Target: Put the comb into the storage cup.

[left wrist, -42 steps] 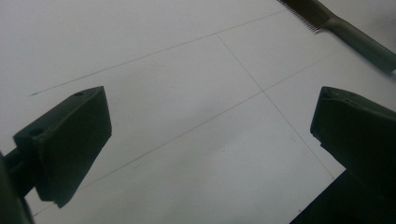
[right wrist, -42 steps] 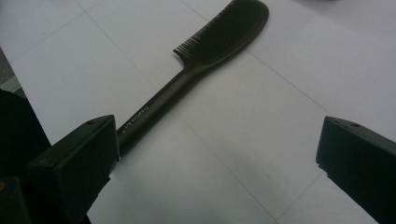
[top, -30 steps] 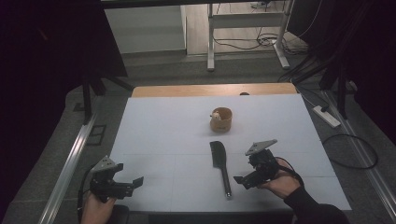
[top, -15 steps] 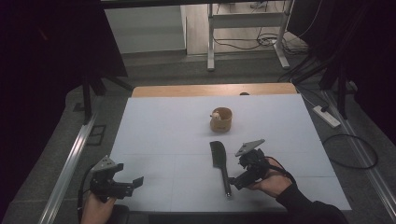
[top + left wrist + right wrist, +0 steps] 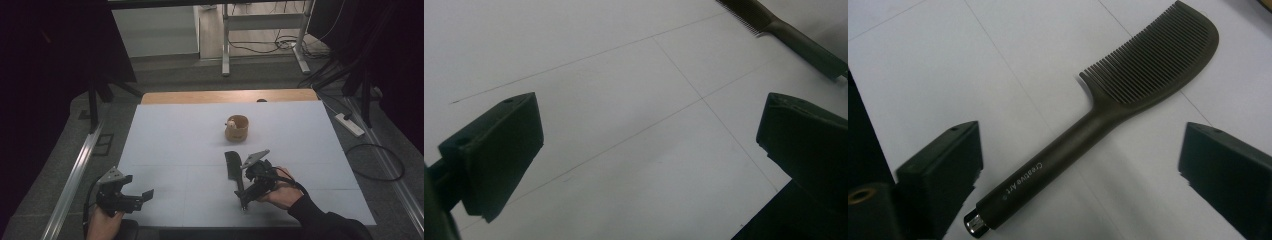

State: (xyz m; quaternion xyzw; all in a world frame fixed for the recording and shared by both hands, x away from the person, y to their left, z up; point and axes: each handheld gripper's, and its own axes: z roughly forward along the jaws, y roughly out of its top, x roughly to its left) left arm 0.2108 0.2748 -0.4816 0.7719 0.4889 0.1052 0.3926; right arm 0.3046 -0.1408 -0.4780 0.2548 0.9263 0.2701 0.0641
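Comb: flat on the white table, near edge, teeth toward the cup. Right gripper: has moved left from beside the comb to over its handle; jaws just begun closing, still apart, straddling the handle untouched. Pickup likely imminent. Left gripper: open, idle, holding nothing, well apart.

comb: black comb lies flat on the white surface, handle toward the person
right gripper: low over the comb's handle, jaws just been closing
left gripper: near front-left edge, jaws apart
wooden cup: upright beyond the comb
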